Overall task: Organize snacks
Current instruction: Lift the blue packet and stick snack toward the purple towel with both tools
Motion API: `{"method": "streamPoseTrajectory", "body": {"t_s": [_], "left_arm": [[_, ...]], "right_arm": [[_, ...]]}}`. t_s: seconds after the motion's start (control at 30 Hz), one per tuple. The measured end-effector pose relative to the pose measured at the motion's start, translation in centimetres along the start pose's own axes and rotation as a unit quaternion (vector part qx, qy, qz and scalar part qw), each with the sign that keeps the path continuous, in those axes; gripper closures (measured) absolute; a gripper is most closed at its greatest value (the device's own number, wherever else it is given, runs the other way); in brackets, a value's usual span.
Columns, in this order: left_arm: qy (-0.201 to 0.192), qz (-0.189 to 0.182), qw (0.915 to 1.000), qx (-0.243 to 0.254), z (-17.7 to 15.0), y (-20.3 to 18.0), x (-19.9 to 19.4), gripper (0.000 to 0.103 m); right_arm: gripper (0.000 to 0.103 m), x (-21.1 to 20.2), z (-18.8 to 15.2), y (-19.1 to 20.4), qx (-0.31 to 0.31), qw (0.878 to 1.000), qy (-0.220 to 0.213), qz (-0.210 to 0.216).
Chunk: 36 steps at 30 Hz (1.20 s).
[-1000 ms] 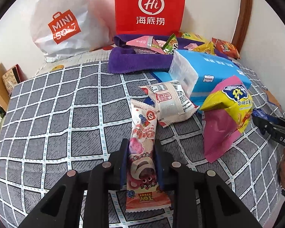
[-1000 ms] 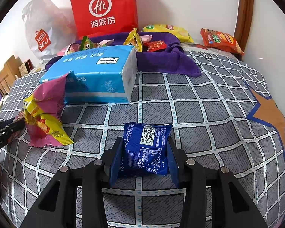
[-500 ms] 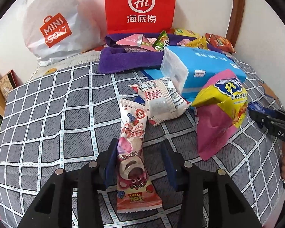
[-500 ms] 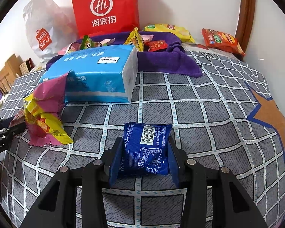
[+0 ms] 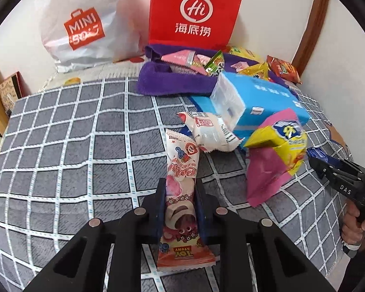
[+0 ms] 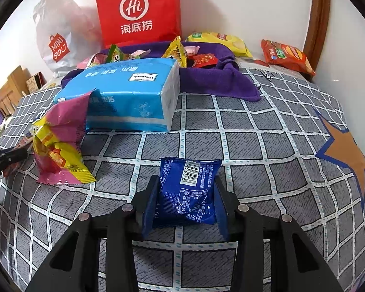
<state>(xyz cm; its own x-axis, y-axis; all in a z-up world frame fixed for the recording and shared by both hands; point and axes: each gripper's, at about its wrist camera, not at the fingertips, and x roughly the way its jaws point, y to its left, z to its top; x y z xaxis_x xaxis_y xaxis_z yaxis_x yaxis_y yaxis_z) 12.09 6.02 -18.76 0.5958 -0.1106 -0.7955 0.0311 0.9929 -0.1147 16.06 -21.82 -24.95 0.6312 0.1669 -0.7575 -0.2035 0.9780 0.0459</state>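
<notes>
My left gripper (image 5: 180, 185) is shut on a long pink Toy Story snack packet (image 5: 181, 155), its pads pressing both sides; the packet lies on the grey checked bed cover (image 5: 60, 146). In the right wrist view my right gripper (image 6: 185, 182) is shut on a blue snack packet (image 6: 189, 194), barcode side up, just above the cover. A purple cloth (image 5: 172, 82) at the back holds several small snack packets. From the left wrist view the right gripper (image 5: 328, 168) shows at the right edge, in a person's hand.
A white packet (image 5: 211, 131), a yellow and pink chips bag (image 5: 275, 155) and a blue tissue pack (image 5: 260, 99) lie mid-bed. A red paper bag (image 5: 194, 12) and a white plastic bag (image 5: 82, 24) lean on the wall. An orange packet (image 6: 287, 56) lies at the back right.
The left gripper's jaws opened off the pink packet half a second ago and have closed on it again. The right gripper and blue packet have not moved.
</notes>
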Motion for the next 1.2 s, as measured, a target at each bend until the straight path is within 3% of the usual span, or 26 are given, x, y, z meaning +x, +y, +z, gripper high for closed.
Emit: {"method": "streamPoseTrajectory", "body": {"t_s": [0.53,0.87,1.2], "left_arm": [[-0.022,-0.038,0.9989,-0.011,1.7,-1.5,-5.8,0.083],[-0.032,-0.047,0.9984,0.000,2.2,-2.6,-8.7,0.083],[-0.025,-0.051,0.9984,0.001,3.2,-3.3,-8.8,0.083]], "right_arm": [[0.061,-10.6,2.8,2.1,0.002,0.996,-0.090,-0.006],[0.061,-13.8,3.5,3.2,0.004,0.995,-0.099,-0.008],[0.061,-13.8,4.7,2.7,0.021,0.996,-0.089,-0.001]]}}
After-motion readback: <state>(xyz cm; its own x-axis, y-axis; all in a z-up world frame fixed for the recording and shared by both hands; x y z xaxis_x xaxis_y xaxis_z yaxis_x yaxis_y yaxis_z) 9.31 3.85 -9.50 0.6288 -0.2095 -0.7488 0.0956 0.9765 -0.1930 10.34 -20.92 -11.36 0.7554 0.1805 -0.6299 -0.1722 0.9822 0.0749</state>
